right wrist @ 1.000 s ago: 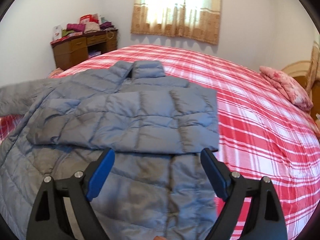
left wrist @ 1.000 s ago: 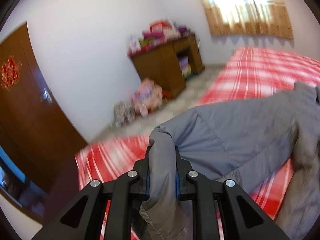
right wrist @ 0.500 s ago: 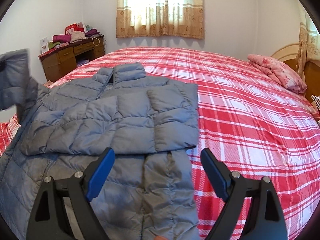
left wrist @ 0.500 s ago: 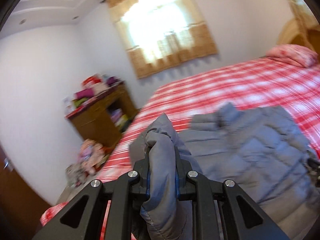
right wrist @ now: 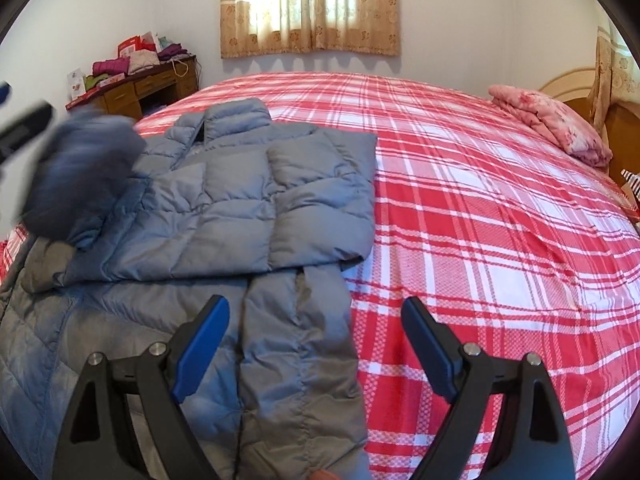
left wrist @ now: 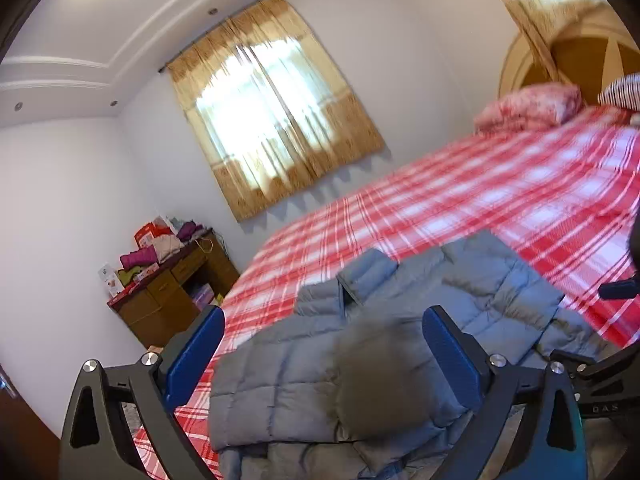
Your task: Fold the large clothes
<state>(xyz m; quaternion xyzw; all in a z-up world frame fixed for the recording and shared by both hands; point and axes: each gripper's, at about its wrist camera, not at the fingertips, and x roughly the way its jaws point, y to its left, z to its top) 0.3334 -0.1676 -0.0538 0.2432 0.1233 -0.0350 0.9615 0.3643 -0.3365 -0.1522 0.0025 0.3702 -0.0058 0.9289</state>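
Observation:
A grey puffer jacket (right wrist: 248, 208) lies on the red plaid bed (right wrist: 480, 208), collar toward the window, one sleeve folded across its chest. It also shows in the left wrist view (left wrist: 400, 340). My left gripper (left wrist: 324, 356) is open above the jacket's left side. A blurred grey sleeve end (left wrist: 380, 376) hangs free between its fingers; it appears in the right wrist view (right wrist: 80, 176) too, falling over the jacket. My right gripper (right wrist: 316, 348) is open and empty above the jacket's lower hem.
A wooden desk (right wrist: 148, 88) piled with clothes stands against the far left wall. A pink pillow (right wrist: 552, 120) lies by the wooden headboard (right wrist: 580, 88) at the right. A curtained window (right wrist: 308, 4) is behind the bed.
My left gripper swung the sleeve up and rightward over the jacket, then opened and let it go. My right gripper stayed open, shifting slightly toward the hem.

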